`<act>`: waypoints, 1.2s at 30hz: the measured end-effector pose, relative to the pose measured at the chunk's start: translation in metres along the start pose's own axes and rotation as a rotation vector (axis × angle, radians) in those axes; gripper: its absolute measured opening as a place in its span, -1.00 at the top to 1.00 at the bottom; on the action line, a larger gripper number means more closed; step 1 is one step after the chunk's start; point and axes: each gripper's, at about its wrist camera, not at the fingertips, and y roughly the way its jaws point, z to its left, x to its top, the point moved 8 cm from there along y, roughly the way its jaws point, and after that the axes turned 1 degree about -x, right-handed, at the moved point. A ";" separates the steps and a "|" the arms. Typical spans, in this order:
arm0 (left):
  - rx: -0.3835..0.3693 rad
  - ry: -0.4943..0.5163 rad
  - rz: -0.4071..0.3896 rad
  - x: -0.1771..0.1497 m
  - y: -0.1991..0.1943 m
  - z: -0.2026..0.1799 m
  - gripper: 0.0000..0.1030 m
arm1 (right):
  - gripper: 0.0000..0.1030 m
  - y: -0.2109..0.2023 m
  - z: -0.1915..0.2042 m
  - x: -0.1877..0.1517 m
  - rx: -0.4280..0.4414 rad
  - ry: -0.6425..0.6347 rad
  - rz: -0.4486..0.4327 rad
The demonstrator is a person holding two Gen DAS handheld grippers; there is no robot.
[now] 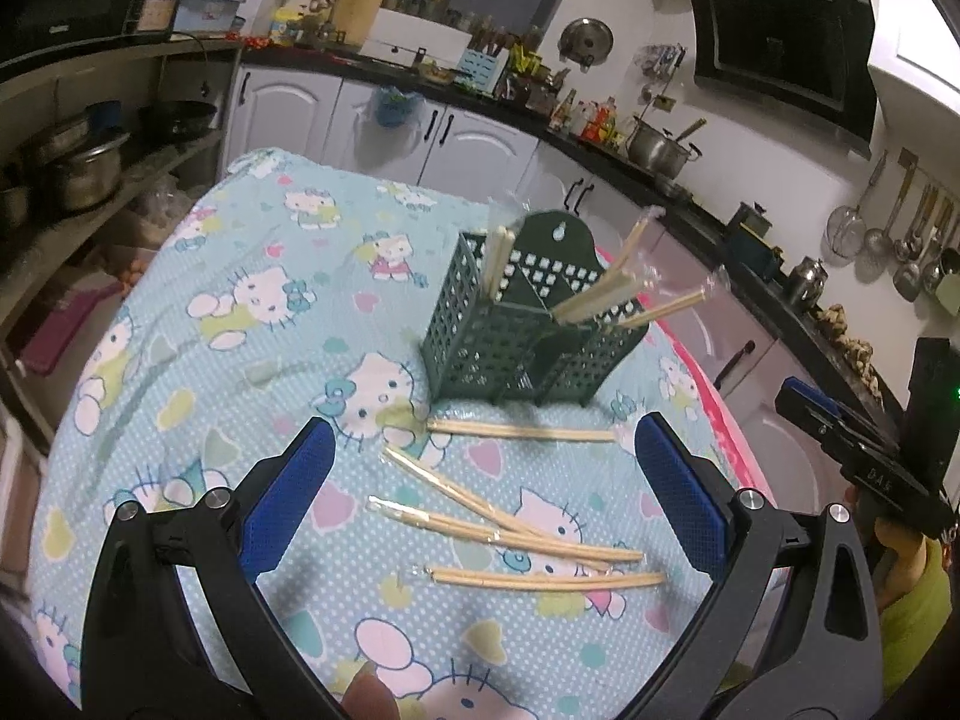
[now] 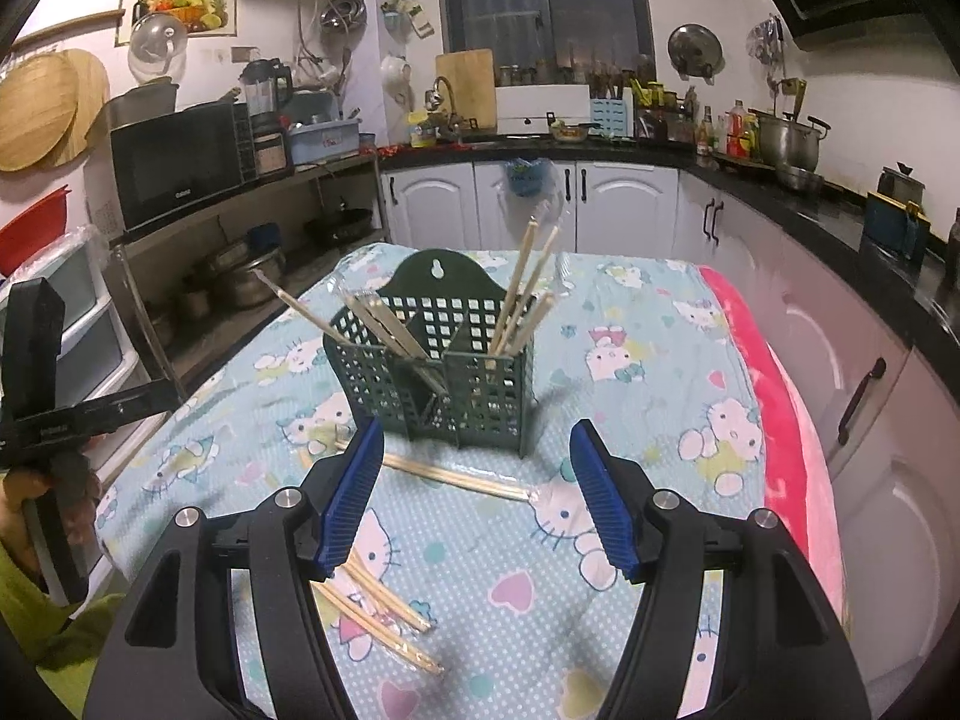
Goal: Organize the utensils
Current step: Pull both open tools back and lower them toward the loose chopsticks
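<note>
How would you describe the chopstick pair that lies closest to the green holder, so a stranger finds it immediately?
Find the green perforated holder on the cartoon-cat cloth. The wrapped chopstick pair lies on the cloth just before its base. Unlike the other loose pairs nearer the camera, it lies alone, not crossing any.

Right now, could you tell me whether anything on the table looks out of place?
Yes: four wrapped chopstick pairs lie scattered on the tablecloth before the green holder, two crossing, while others stand inside it.
</note>
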 end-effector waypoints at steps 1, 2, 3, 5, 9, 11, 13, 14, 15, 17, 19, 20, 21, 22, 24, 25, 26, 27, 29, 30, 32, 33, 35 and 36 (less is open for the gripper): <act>0.001 0.000 0.008 -0.002 0.002 -0.001 -0.79 | -0.21 0.000 -0.001 -0.002 -0.002 0.001 0.002; 0.000 -0.001 0.014 -0.005 0.004 -0.001 -0.79 | -0.21 0.001 -0.003 -0.004 -0.005 0.003 0.006; -0.003 -0.002 0.020 -0.007 0.006 -0.002 -0.79 | -0.21 0.001 -0.004 -0.005 -0.007 0.006 0.008; -0.001 0.000 0.034 -0.012 0.010 -0.003 -0.79 | -0.21 0.001 -0.007 -0.007 -0.010 0.011 0.007; 0.000 0.000 0.064 -0.020 0.016 -0.004 -0.79 | -0.21 0.001 -0.013 -0.010 -0.016 0.019 0.011; 0.001 0.001 0.075 -0.025 0.020 -0.004 -0.79 | -0.21 0.002 -0.015 -0.013 -0.021 0.023 0.015; 0.005 0.002 0.089 -0.029 0.023 -0.004 -0.79 | -0.21 0.004 -0.019 -0.016 -0.028 0.028 0.020; 0.007 0.003 0.095 -0.031 0.025 -0.003 -0.79 | -0.21 0.005 -0.020 -0.017 -0.030 0.030 0.023; 0.009 0.003 0.102 -0.033 0.026 -0.003 -0.79 | -0.21 0.006 -0.022 -0.018 -0.032 0.032 0.025; 0.008 -0.003 0.114 -0.037 0.030 -0.001 -0.79 | -0.21 0.008 -0.025 -0.020 -0.040 0.033 0.030; 0.009 -0.009 0.127 -0.040 0.033 0.001 -0.79 | -0.21 0.011 -0.028 -0.022 -0.046 0.039 0.037; 0.009 -0.013 0.136 -0.042 0.035 0.002 -0.79 | -0.21 0.013 -0.030 -0.024 -0.047 0.045 0.043; 0.010 -0.015 0.143 -0.044 0.037 0.003 -0.79 | -0.21 0.015 -0.031 -0.025 -0.048 0.046 0.047; 0.010 -0.017 0.148 -0.045 0.038 0.003 -0.79 | -0.21 0.017 -0.033 -0.027 -0.052 0.049 0.053; 0.014 -0.018 0.157 -0.047 0.041 0.005 -0.79 | -0.21 0.021 -0.035 -0.031 -0.051 0.052 0.061; 0.015 -0.021 0.161 -0.048 0.041 0.006 -0.79 | -0.21 0.024 -0.036 -0.033 -0.053 0.054 0.068; 0.014 -0.025 0.168 -0.050 0.043 0.007 -0.79 | -0.21 0.025 -0.036 -0.034 -0.053 0.055 0.072; 0.012 -0.029 0.176 -0.052 0.045 0.008 -0.79 | -0.21 0.027 -0.037 -0.036 -0.053 0.056 0.078; 0.014 -0.036 0.187 -0.055 0.047 0.010 -0.79 | -0.21 0.032 -0.039 -0.039 -0.054 0.056 0.092; 0.011 -0.040 0.192 -0.057 0.048 0.011 -0.79 | -0.21 0.034 -0.039 -0.041 -0.055 0.055 0.097; 0.003 -0.057 0.200 -0.059 0.050 0.013 -0.79 | -0.21 0.039 -0.043 -0.045 -0.061 0.059 0.111; -0.002 -0.065 0.203 -0.060 0.051 0.015 -0.79 | -0.21 0.041 -0.043 -0.047 -0.060 0.060 0.117; -0.005 -0.075 0.207 -0.061 0.053 0.017 -0.79 | -0.21 0.046 -0.046 -0.050 -0.065 0.058 0.128; -0.008 -0.083 0.211 -0.062 0.054 0.018 -0.79 | -0.21 0.048 -0.046 -0.050 -0.064 0.056 0.134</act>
